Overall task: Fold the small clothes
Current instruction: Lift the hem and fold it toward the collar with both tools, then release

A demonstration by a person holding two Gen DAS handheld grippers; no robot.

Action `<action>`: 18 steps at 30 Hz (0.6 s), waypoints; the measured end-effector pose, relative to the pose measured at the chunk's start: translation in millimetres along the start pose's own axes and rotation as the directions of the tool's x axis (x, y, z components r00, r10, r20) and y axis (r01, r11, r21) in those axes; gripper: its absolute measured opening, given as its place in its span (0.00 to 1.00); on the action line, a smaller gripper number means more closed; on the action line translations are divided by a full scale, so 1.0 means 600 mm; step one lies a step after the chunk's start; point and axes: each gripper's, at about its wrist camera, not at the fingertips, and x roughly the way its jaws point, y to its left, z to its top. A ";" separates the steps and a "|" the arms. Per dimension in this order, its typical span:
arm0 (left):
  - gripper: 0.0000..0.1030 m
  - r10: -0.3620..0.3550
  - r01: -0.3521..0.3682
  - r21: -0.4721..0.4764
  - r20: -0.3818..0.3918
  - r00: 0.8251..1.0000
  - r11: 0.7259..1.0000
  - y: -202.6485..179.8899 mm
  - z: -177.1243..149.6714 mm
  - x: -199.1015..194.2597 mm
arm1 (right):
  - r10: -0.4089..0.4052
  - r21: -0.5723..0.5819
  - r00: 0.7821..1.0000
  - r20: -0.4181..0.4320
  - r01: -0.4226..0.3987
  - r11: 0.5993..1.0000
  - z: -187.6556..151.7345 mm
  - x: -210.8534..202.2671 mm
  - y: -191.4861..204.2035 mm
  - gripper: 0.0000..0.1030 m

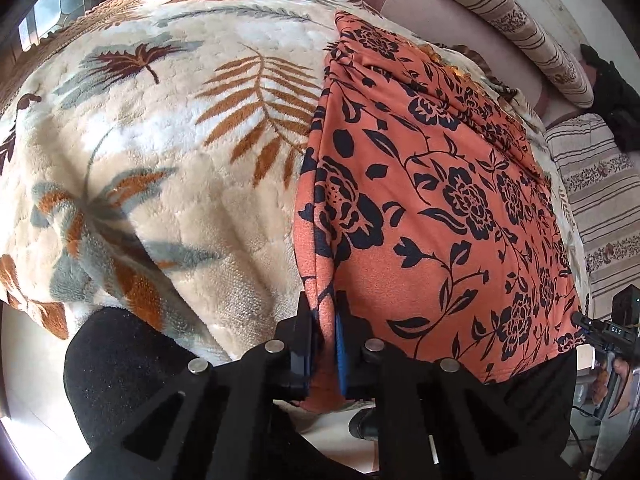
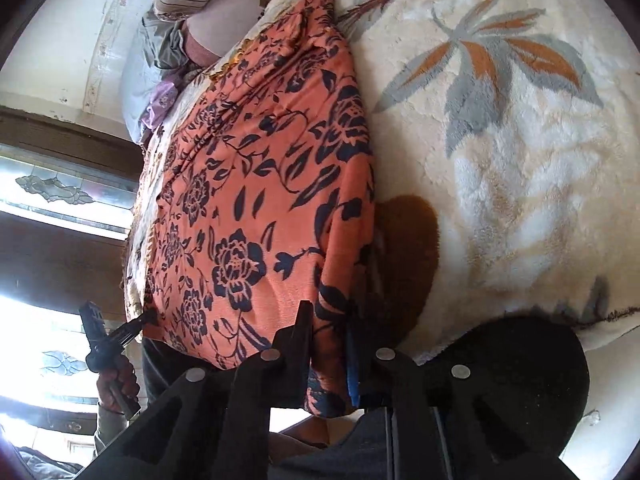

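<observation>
At the near edge of the bed, the left gripper [image 1: 324,332] is pinched shut on the near left corner of the orange floral garment [image 1: 432,200]; cloth runs up between its blue-lined fingers [image 1: 340,356]. The right gripper [image 2: 330,340] is likewise clamped on the opposite near corner, with cloth visible between its fingers [image 2: 352,364]. In the left wrist view the right gripper appears at the far right, on the garment's hem [image 1: 576,318], so both tools hold one and the same short edge. Outward from that edge, the garment lies flat on the cream leaf-patterned blanket [image 1: 160,140], its long axis running straight away from both grippers toward the striped cushions [image 1: 504,12] at the far side. Neither hand is nearer: the grips are symmetrical. The likely fold therefore carries the held hem forward along the long axis onto the far end, which appears bunched and may need smoothing.
</observation>
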 end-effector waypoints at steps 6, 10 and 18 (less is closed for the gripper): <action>0.50 -0.039 0.039 0.025 -0.001 0.999 0.999 -0.007 -0.004 0.003 | -0.027 0.014 0.997 -0.069 0.029 0.999 -0.003 0.031 -0.017 0.21; 0.14 0.035 -0.033 0.100 -0.023 0.999 0.994 -0.024 -0.003 0.008 | 0.015 0.037 0.998 -0.062 -0.012 0.999 -0.007 0.030 -0.024 0.17; 0.07 -0.167 0.160 0.063 0.124 0.978 0.985 -0.024 0.053 -0.114 | 0.246 0.093 0.966 0.079 -0.253 0.963 0.011 -0.038 0.003 0.07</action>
